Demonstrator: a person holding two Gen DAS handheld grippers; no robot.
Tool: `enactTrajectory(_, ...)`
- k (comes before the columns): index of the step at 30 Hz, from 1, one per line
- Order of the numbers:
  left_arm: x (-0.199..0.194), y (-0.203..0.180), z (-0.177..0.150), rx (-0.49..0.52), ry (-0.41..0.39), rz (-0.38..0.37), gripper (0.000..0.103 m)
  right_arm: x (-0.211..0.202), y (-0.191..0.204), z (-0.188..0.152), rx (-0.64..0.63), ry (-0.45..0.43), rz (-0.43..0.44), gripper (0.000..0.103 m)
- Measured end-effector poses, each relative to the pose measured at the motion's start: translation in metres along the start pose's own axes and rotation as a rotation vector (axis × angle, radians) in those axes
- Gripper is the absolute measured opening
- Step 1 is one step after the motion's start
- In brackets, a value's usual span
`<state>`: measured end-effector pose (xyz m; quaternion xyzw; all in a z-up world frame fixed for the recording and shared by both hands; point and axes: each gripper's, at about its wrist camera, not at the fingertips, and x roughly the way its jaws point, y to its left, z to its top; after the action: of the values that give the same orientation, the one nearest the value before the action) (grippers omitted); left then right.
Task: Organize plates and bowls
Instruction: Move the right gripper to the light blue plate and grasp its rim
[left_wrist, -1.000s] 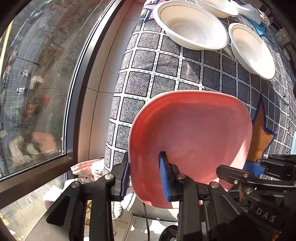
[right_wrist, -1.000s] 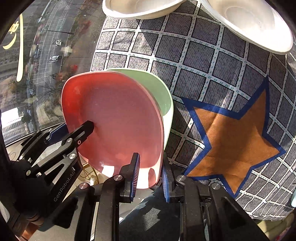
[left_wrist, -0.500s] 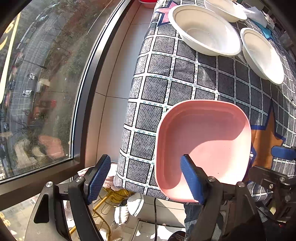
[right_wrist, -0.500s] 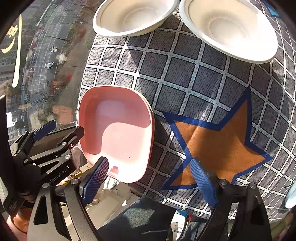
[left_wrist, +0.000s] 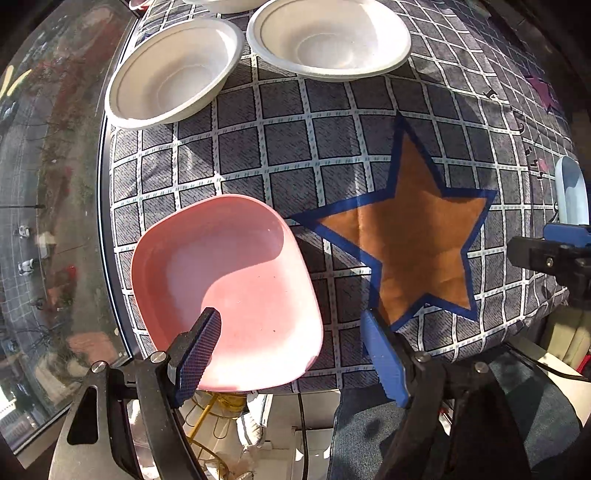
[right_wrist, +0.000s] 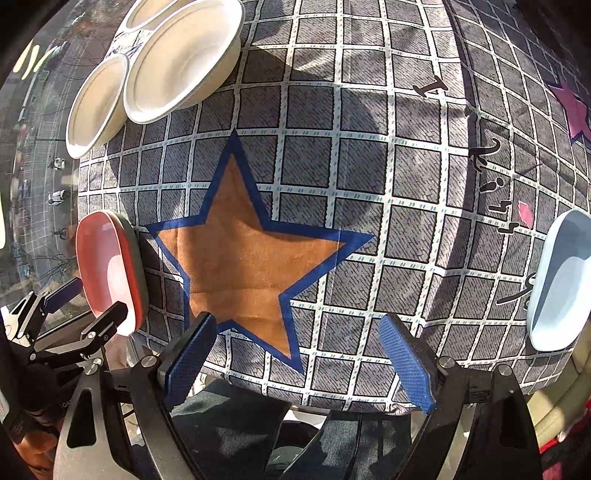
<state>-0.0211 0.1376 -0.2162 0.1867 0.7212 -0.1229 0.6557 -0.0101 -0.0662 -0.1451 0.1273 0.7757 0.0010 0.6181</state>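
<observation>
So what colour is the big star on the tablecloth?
The star is orange-brown with a blue outline, clearest in the right wrist view.

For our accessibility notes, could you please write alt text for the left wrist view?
A pink plate lies at the near edge of a grid-patterned tablecloth, in front of the open left tool. Two white bowls sit farther back, and an orange star marks the cloth.

Bowls behind plate
</observation>
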Motion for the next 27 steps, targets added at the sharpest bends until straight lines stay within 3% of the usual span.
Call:
enactTrajectory(4,-0.008,-0.054,0.022,0.151,-0.014,0.008,0.081,-0.019,-0.060,-0.006,0.119,-0.037,-0.012,0.091)
enactTrajectory(10,-0.021,-0.122,0.061,0.242,-0.024,-0.035,0.081,-0.035,-0.147,-0.013,0.291,-0.060,-0.030,0.091)
enactTrajectory(18,-0.026,-0.209,0.108,0.275,-0.024,-0.087,0.081,-0.056,-0.245,-0.009,0.411,-0.090,-0.116,0.091)
enactTrajectory(27,-0.010,-0.289,0.153,0.219,-0.016,-0.101,0.081,-0.056,-0.293,0.003,0.389,-0.110,-0.135,0.091)
